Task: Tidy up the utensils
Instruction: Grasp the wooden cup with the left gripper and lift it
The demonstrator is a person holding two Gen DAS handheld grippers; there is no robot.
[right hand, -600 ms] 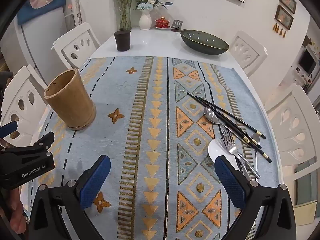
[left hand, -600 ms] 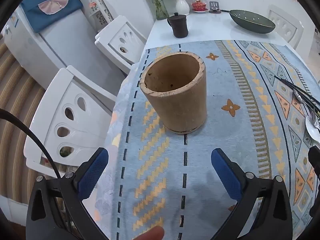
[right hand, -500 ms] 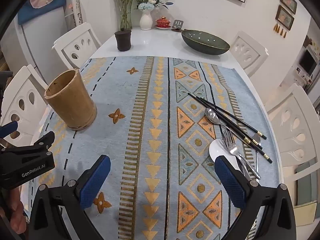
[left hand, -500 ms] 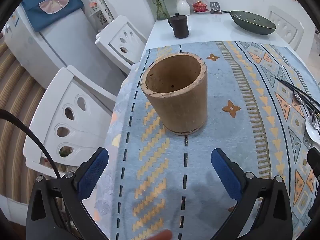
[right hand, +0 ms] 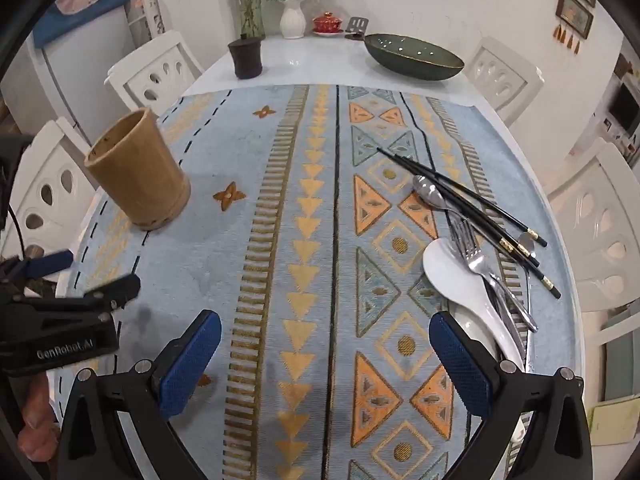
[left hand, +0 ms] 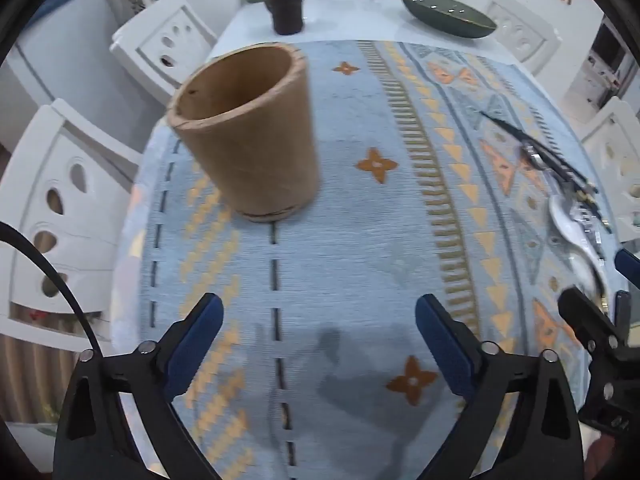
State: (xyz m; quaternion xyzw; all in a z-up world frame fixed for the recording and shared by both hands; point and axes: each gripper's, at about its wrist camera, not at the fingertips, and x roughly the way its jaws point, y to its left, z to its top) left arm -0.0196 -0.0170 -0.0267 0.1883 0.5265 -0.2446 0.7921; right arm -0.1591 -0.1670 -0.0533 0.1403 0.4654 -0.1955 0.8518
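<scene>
A tan wooden utensil holder (left hand: 248, 136) stands upright and empty on the patterned cloth, ahead and left of my left gripper (left hand: 318, 344), which is open and empty. The holder also shows at left in the right wrist view (right hand: 138, 168). Black chopsticks (right hand: 464, 196), a metal spoon (right hand: 430, 194), a fork (right hand: 476, 256) and a white ceramic spoon (right hand: 452, 276) lie together at the right of the cloth. My right gripper (right hand: 326, 364) is open and empty, low over the cloth; its right finger is next to the white spoon.
A green bowl (right hand: 414, 56), a dark lidded cup (right hand: 246, 58), a white vase (right hand: 292, 18) and a red dish (right hand: 327, 24) stand at the table's far end. White chairs (right hand: 156, 76) line both sides. The left gripper's body (right hand: 60, 320) shows at the left.
The left gripper has swung right, so the holder now sits further left in its view and the utensils show at right. The right gripper has moved forward, closer to the utensils.
</scene>
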